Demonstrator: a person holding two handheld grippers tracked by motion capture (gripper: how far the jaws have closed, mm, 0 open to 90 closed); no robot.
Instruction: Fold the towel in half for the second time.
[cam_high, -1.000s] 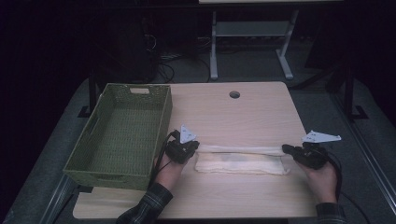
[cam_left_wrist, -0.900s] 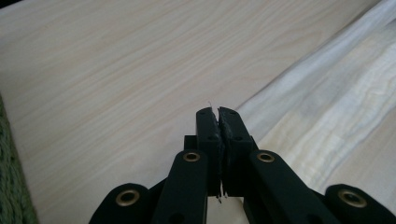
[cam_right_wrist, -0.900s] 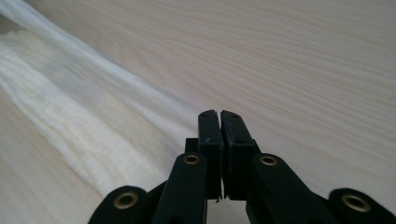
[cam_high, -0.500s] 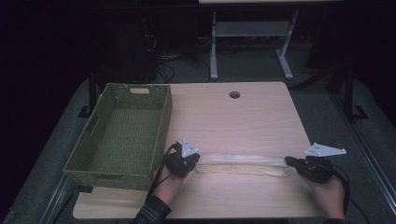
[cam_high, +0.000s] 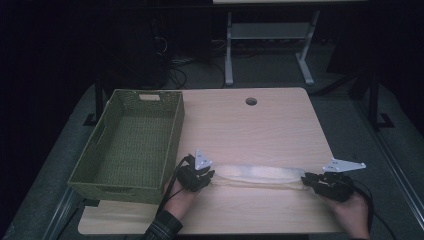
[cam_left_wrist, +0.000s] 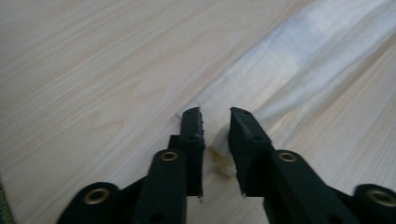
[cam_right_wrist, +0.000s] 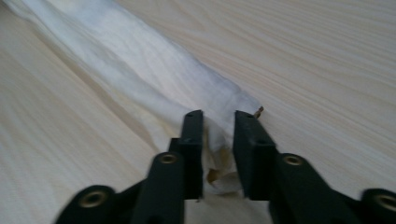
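On the counter's (cam_high: 260, 125) near side the folded white cloth (cam_high: 260, 175) lies stretched flat; both tools, left (cam_high: 204, 179) and right (cam_high: 311, 181), have just been opening narrowly, cloth ends loose between their jaws; basket (cam_high: 131, 145) unfilled

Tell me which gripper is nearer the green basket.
Left. The left gripper sits just beside the green basket at the near right corner, at the cloth's left end. The right gripper is at the cloth's far end.
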